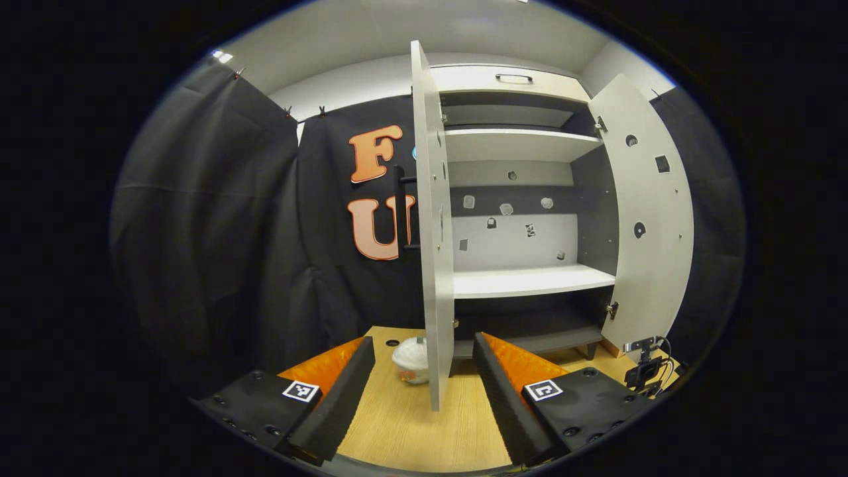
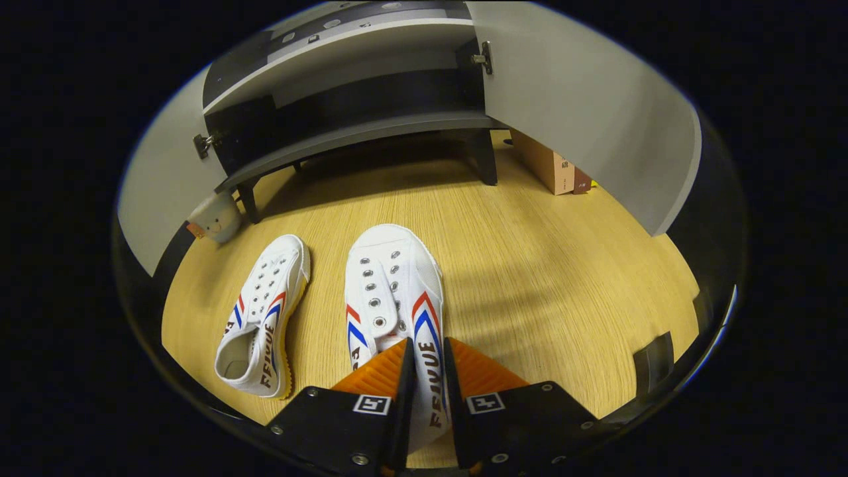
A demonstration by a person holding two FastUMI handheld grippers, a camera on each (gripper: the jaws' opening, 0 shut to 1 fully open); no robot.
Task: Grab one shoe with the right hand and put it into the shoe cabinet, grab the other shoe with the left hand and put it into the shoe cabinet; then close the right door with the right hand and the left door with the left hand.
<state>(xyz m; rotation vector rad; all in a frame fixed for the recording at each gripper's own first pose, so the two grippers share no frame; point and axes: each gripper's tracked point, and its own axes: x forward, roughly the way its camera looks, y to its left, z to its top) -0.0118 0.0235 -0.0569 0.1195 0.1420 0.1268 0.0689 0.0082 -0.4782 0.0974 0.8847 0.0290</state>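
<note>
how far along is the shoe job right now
Nothing is stowed yet. The right hand-held gripper is shut on the side wall of one shoe, on the floor. The other shoe lies beside it, the left hand-held gripper is open, and both cabinet doors stand open.

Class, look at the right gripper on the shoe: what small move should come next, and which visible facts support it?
Probably lift. The right gripper has its jaws closed on the side wall of the white canvas shoe with red and blue stripes, which rests on the light wooden floor. The grey shoe cabinet stands ahead with both doors open, so raising the shoe clear and carrying it forward seems sensible.
</note>
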